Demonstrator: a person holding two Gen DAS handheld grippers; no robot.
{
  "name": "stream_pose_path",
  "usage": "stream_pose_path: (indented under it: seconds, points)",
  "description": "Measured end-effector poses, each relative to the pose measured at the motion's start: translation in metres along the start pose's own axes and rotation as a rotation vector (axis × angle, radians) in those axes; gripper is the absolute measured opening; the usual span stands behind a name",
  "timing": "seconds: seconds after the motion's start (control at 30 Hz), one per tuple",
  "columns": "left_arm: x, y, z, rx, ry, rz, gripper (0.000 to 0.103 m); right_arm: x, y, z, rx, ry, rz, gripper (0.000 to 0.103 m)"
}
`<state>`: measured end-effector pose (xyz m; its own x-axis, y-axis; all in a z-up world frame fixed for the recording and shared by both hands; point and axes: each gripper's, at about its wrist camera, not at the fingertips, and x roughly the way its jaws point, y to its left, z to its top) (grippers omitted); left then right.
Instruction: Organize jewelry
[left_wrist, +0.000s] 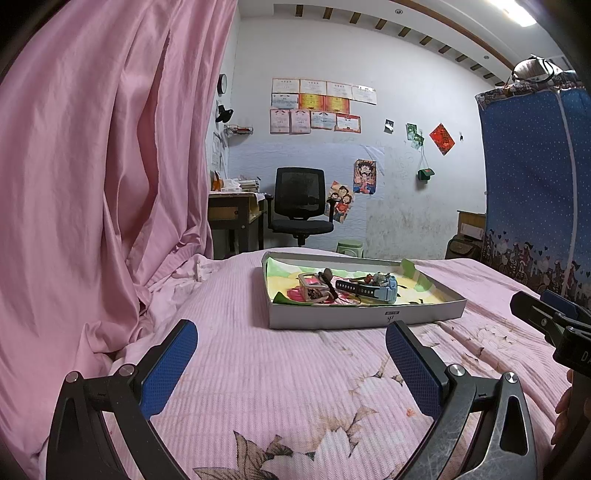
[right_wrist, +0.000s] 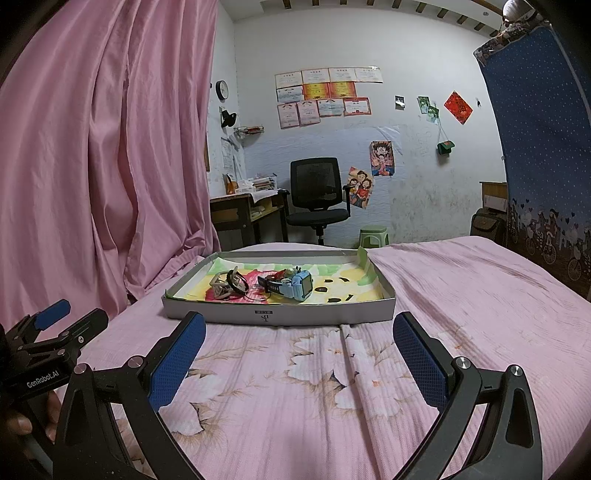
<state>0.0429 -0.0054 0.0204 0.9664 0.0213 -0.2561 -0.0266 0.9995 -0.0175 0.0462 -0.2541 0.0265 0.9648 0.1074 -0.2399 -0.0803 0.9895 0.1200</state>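
Note:
A shallow grey box tray (left_wrist: 365, 318) (right_wrist: 280, 316) lies on the pink bedspread, lined with a colourful picture. In it sit a light blue watch (left_wrist: 384, 290) (right_wrist: 297, 285), a dark strap (left_wrist: 351, 286), a black bracelet (right_wrist: 236, 282), a beige square piece (left_wrist: 312, 286) (right_wrist: 219, 284) and thin cords. My left gripper (left_wrist: 291, 363) stands open a little short of the tray's front wall, nothing between its blue pads. My right gripper (right_wrist: 299, 356) is likewise open just before the tray. Each gripper shows at the edge of the other's view (left_wrist: 546, 317) (right_wrist: 55, 325).
A pink curtain (left_wrist: 103, 177) hangs along the left of the bed. Beyond the bed stand a black office chair (left_wrist: 301, 206), a wooden desk (left_wrist: 236, 214) and a green stool (right_wrist: 373, 235). A blue fabric wardrobe (left_wrist: 535, 184) rises on the right. A hand (right_wrist: 22, 421) holds the left gripper.

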Motion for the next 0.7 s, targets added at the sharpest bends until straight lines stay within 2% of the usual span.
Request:
stream_pose_path:
  seconds: [0.7]
  points:
    - [-0.0017,-0.0002,-0.0011,0.001,0.003,0.001,0.103,0.0005,-0.0003,0.0003,0.002,0.002,0.0,0.1]
